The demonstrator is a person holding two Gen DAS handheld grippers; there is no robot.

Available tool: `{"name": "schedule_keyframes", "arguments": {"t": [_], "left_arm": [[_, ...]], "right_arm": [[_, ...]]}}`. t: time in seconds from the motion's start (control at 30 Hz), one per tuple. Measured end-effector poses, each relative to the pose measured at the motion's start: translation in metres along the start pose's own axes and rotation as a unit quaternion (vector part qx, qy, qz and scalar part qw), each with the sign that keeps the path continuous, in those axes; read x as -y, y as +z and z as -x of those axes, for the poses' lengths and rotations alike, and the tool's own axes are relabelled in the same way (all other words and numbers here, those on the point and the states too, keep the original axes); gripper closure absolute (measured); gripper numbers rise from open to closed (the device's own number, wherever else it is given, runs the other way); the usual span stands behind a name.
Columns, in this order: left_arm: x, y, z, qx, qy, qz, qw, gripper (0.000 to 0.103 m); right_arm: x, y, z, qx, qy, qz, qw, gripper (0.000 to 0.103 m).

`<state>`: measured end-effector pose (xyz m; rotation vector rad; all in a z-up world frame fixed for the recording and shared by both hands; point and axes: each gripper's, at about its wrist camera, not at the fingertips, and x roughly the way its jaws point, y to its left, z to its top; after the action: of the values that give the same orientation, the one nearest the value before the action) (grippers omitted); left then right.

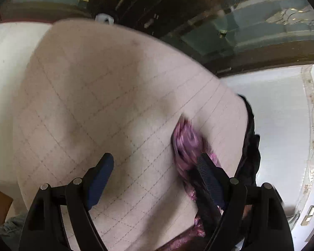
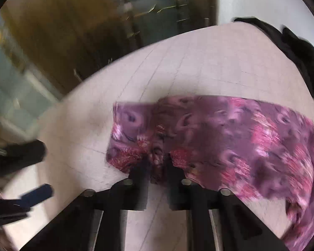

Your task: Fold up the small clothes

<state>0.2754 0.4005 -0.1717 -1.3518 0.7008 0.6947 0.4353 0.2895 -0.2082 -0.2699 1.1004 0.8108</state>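
Right wrist view: right claw [image 2: 156, 167] clamped on unlabelled purple patterned cloth [image 2: 230, 138].

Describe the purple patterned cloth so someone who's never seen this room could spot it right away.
Find the pale pink quilted pad with stitched grid lines covering the work surface. Spread across its near right part lies the purple and pink peacock-feather print garment, its near edge pinched by the right gripper. Its only cloth neighbour is the plain black garment at the pad's far right edge.
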Motion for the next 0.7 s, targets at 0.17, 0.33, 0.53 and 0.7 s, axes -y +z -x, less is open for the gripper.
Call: {"name": "schedule_keyframes", "arguments": {"t": [0.17, 0.33, 0.53, 0.7], "left_arm": [[0.025, -0.013, 0.004, -0.008, -0.035, -0.058, 0.9977, 0.021], [0.079, -0.073, -0.017, -0.108, -0.089, -0.187, 0.9724, 0.021], [0.12, -0.179, -0.03, -0.235, -0.172, -0.293, 0.9106, 0.021], [0.118, -0.275, -0.047, -0.319, -0.162, -0.363, 0.8602, 0.021]], "right_arm": [[0.036, -0.018, 0.123, 0.116, 0.022, -0.071, 0.99, 0.09], [0.095, -0.089, 0.247, 0.239, 0.046, -0.194, 0.95, 0.089], [0.157, -0.218, 0.309, 0.315, 0.031, -0.341, 0.885, 0.089], [0.2, -0.324, 0.282, 0.273, -0.01, -0.419, 0.866, 0.089]]}}
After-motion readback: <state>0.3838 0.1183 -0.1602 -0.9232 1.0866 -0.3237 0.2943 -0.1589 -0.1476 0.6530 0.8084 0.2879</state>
